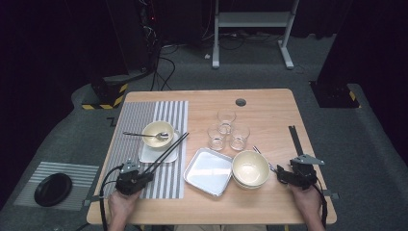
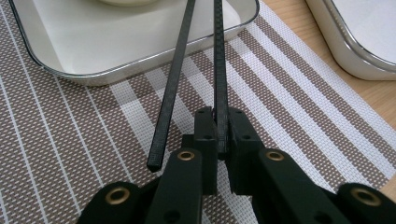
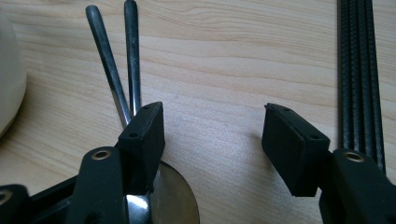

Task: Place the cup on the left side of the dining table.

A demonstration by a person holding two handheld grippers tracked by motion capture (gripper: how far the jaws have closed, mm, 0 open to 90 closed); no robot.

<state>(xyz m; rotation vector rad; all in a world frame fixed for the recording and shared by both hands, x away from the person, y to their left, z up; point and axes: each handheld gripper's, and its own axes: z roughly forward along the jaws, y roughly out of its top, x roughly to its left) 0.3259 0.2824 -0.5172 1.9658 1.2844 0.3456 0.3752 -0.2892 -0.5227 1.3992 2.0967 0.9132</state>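
High view: bowl [image 1: 157, 132] holds spoon [image 1: 144, 135].

Grey carpet floor [image 1: 250, 72] is spreading round the wooden table [image 1: 269, 103] w/ dark walls closing in behind, a white metal stand [image 1: 251, 19] standing at the back, cables [image 1: 161, 53] trailing nearby, and a black plate [image 1: 53, 188] lying on a striped mat [image 1: 79, 169] at bottom left.

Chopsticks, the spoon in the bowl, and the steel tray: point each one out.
chopsticks [image 1: 168, 149], high view, mid-shaft
spoon [image 1: 144, 134], high view, handle
steel tray [image 1: 208, 172], high view, bare floor
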